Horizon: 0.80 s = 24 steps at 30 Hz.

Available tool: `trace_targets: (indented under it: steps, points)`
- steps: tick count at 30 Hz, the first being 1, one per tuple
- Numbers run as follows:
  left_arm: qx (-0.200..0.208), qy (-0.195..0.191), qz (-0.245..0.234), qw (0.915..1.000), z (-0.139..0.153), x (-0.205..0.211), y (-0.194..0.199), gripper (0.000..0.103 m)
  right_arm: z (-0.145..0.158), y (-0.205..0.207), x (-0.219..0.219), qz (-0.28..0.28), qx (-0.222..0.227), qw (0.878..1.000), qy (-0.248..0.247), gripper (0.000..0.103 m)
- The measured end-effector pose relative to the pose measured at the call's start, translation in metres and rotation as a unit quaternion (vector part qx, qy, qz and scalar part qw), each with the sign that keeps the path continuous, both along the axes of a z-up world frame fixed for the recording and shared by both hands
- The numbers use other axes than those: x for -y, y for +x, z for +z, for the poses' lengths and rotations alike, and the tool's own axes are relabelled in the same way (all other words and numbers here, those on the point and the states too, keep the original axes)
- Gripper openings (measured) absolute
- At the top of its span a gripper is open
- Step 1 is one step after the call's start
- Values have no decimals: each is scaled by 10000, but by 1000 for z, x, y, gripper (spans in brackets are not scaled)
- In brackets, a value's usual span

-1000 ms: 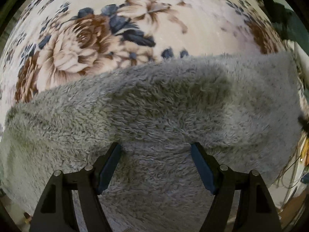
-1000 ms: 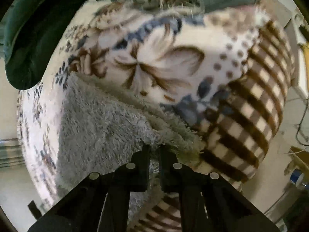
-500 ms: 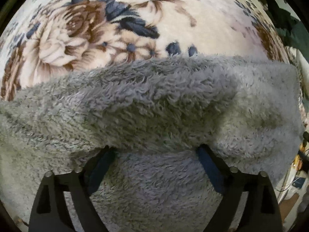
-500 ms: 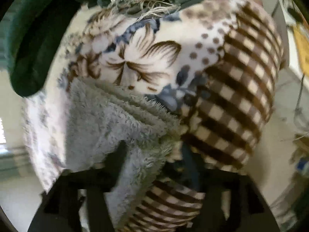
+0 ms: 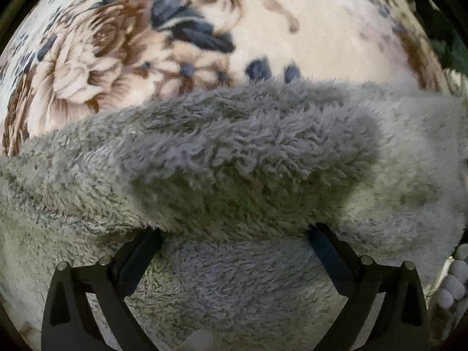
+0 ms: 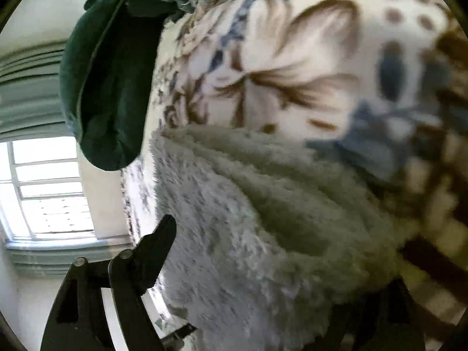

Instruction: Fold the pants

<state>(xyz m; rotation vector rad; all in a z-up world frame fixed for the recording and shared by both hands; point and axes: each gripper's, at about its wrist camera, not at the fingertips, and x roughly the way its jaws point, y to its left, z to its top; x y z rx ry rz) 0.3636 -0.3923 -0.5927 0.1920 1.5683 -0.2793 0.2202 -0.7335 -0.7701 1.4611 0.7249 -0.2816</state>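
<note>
Plush floral blanket (image 5: 307,29) under shaggy grey pants (image 5: 248,152) — left gripper (image 5: 234,234) and right gripper (image 6: 278,263) fingers both spread apart.

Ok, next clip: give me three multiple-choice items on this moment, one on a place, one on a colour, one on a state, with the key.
1. Where do the fuzzy pants lie?
A. on a floral blanket
B. on a bare wooden floor
C. in a basket

2. What colour is the cloth bundle at upper left of the right wrist view?
A. red
B. dark green
C. yellow

3. How does the left hand-held gripper stand?
A. shut on a folded edge
B. out of view
C. open, fingers spread

Key:
1 A: the floral blanket shows beyond the pile's edge.
2 B: it is dark green against the pale wall.
3 C: grey pile fills the wide gap between its fingers. The right hand-held gripper is spread too.
</note>
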Motion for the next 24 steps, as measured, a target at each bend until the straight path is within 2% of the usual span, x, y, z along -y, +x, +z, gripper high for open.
trace_targets:
  steps: [1,2,4,10,13,16,20,24]
  points:
    - [36,-132,72,9999,7,-3,1,103,1,3,-1,-3,-21,10000,-1,34]
    - [62,-254,164,9995,15,-6,2,103,5,6,-2,4,-51,10000,-52,22]
    - [154,-363,374,9985,32,-18,2,103,23,11,-8,10,-39,9997,-246,22]
    - [566,-642,975,9915,88,-73,-4,103,115,32,-45,454,307,9949,-843,20]
    - [750,-762,1281,9860,113,-116,-9,103,167,55,-86,903,527,9874,-1190,20]
    - [910,-858,1605,9791,137,-170,-14,103,205,78,-137,1429,749,9759,-1469,20]
    - [1035,-886,2059,9690,163,-249,-33,103,224,104,-220,2137,866,9595,-1620,20]
    - [1130,-699,2494,9592,173,-318,-48,103,201,129,-321,2913,606,9418,-1566,20]
